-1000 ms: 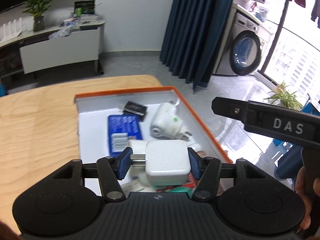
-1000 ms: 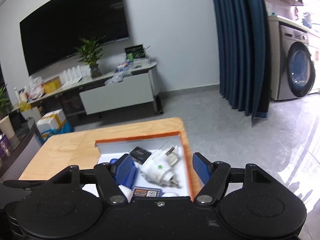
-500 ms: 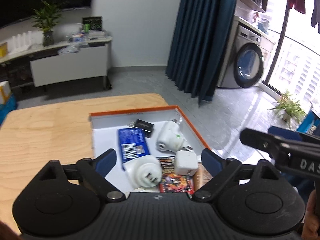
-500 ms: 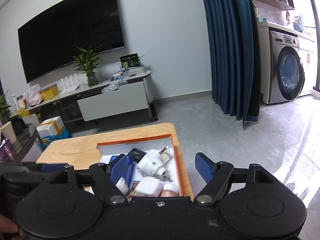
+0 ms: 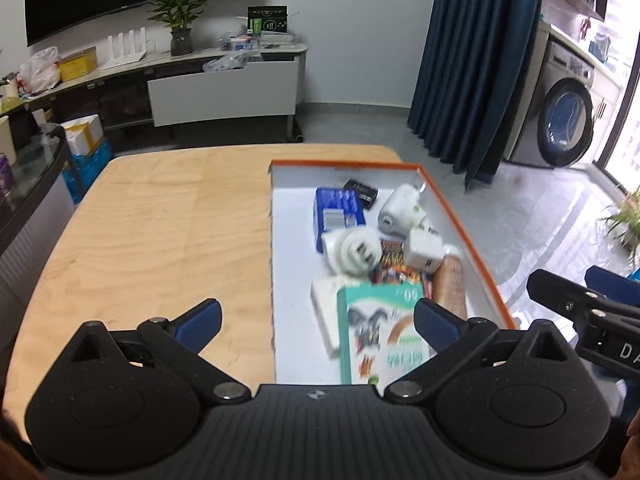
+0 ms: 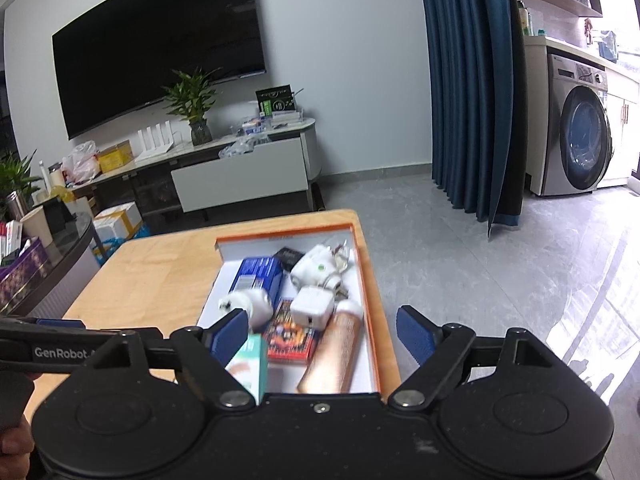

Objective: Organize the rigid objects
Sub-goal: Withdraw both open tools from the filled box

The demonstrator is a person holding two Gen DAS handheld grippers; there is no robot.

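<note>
An orange-rimmed white box (image 5: 460, 216) (image 6: 370, 280) sits at the right end of the wooden table (image 5: 160, 224). In it lie a white square charger (image 5: 422, 249) (image 6: 312, 306), a round white adapter (image 5: 352, 249) (image 6: 252, 304), a white plug adapter (image 5: 400, 210) (image 6: 318, 268), a blue pack (image 5: 338, 210) (image 6: 260, 276), a small black item (image 5: 362, 190), a colourful card pack (image 6: 290, 338), a brown tube (image 6: 336, 354) and a green-white carton (image 5: 380, 336). My left gripper (image 5: 316, 326) is open and empty above the box's near end. My right gripper (image 6: 322, 332) is open and empty, also above the near end.
A TV cabinet (image 6: 240, 172) with a plant and clutter stands against the far wall. Blue curtains (image 6: 472, 80) and a washing machine (image 6: 584, 136) are to the right. A glass-topped side table (image 6: 48, 256) stands left of the wooden table. Floor lies beyond the table's right edge.
My left gripper let go of the white square charger, which now lies in the box, then opened wide and drew back and up. My right gripper also drew back.
</note>
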